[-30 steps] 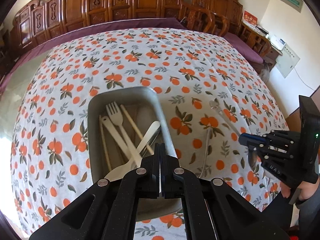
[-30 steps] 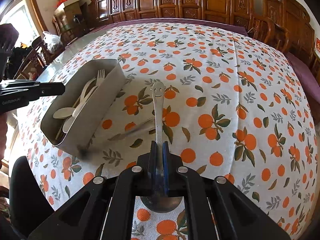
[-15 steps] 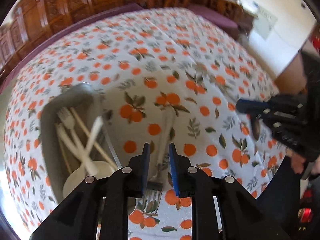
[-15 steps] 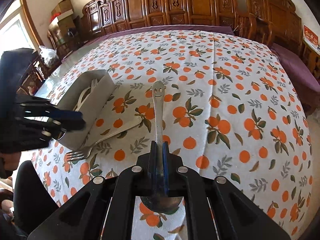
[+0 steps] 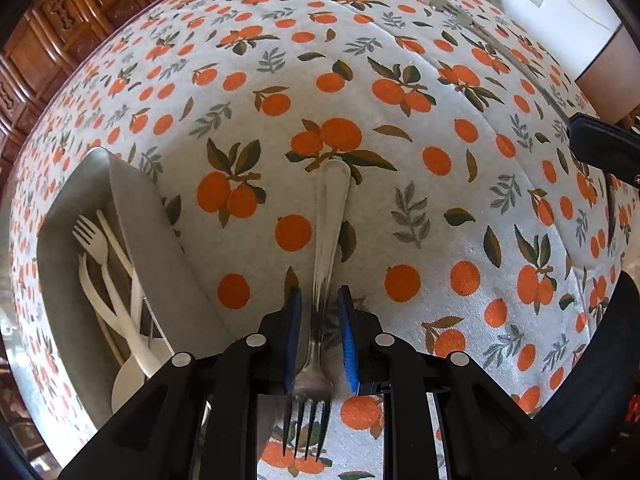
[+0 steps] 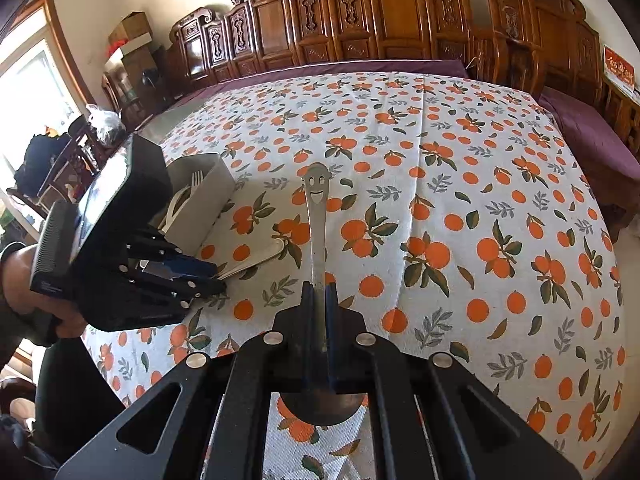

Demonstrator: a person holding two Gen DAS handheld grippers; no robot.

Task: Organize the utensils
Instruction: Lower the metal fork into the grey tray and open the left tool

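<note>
Orange-printed tablecloth [image 5: 400,208] is spread across the table. A grey metal tray [image 5: 60,280] of white plastic cutlery [image 5: 100,272] is seen at left. The left gripper [image 5: 318,340] is parted around a steel fork [image 5: 326,248] lying beside the tray, pads not touching. A smiley-handled spoon [image 6: 316,216] is clenched in the right gripper [image 6: 319,320].

We can read no text anywhere. A red sign [image 6: 619,71] with yellow characters hangs right of the carved wooden chairs [image 6: 360,12], too small for us to decipher.
</note>
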